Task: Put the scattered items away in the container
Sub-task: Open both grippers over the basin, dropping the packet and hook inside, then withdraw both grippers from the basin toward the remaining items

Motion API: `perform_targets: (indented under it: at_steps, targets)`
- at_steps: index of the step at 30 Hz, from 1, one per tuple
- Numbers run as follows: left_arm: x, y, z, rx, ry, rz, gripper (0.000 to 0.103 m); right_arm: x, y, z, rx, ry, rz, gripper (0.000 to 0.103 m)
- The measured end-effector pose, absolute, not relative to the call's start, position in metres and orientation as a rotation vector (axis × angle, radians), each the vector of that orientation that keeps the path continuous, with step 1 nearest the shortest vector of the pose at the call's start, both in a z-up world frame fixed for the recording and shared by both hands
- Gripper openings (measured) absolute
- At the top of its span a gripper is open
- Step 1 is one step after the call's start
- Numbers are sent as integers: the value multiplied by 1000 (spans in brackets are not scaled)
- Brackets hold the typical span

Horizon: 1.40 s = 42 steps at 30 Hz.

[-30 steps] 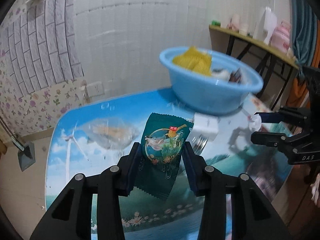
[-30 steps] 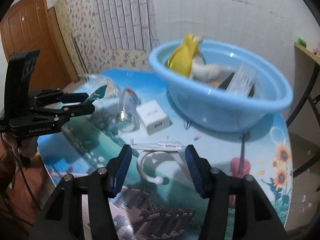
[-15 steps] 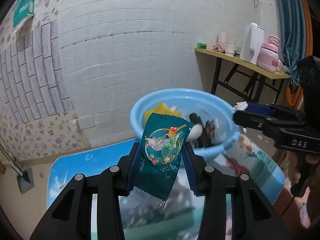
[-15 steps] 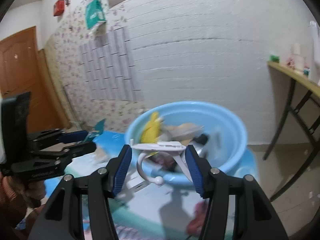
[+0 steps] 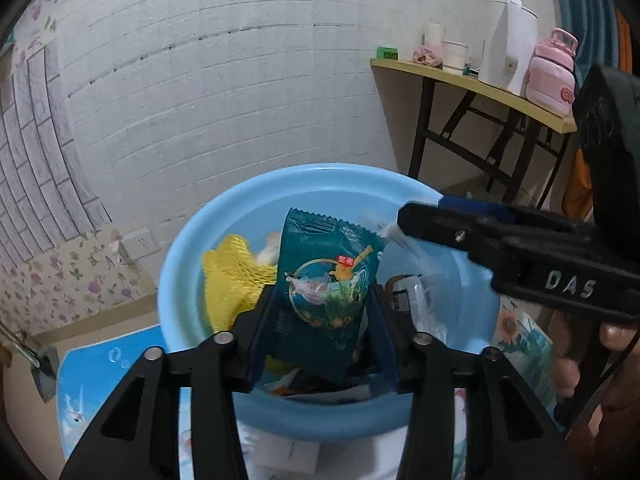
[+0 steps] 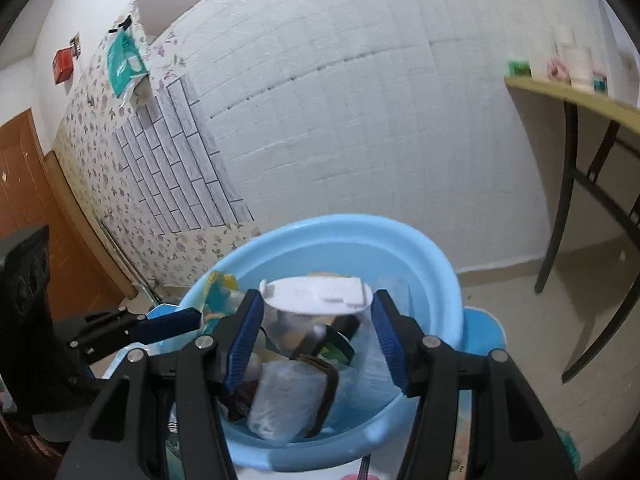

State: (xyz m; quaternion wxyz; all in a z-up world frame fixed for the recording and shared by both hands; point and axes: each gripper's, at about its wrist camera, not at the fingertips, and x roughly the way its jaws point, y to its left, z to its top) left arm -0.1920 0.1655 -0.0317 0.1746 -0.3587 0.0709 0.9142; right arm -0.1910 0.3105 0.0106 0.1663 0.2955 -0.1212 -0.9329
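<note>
While jaws widen, packet (image 5: 326,292) (teal) sits between left tongs (image 5: 324,336).

Left wrist view: the camera sits behind the left gripper (image 5: 324,328) and looks forward and downward along its two black fingers, close above the round light-blue plastic basin (image 5: 192,256), with the white brick wall (image 5: 240,100) beyond. Right wrist view: the camera sits likewise behind the right gripper (image 6: 316,340), angled down into the same basin (image 6: 436,276) from close range. Both views share the basin, the wall and the wooden side table (image 5: 472,84); each shows the other gripper at its edge.
</note>
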Motion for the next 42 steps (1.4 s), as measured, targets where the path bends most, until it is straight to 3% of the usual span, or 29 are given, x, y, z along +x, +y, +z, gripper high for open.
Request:
perform_targets:
  at_steps: [1, 3, 13, 27, 42]
  targets:
    - [-193, 166, -32, -1030, 199, 2587, 67, -193, 313, 8, 863, -351, -2658, 57]
    - [-193, 167, -32, -1044, 196, 2600, 75, -195, 314, 5, 903, -346, -2659, 63]
    - [-161, 144, -23, -1013, 170, 2674, 85, -160, 311, 24, 869, -270, -2722, 70]
    - [-103, 70, -8, -927, 61, 2785, 96, -102, 240, 45, 869, -2, -2762, 76]
    - [-86, 25, -12, -907, -5, 2870, 103, -79, 205, 35, 1019, 7, -2923, 76]
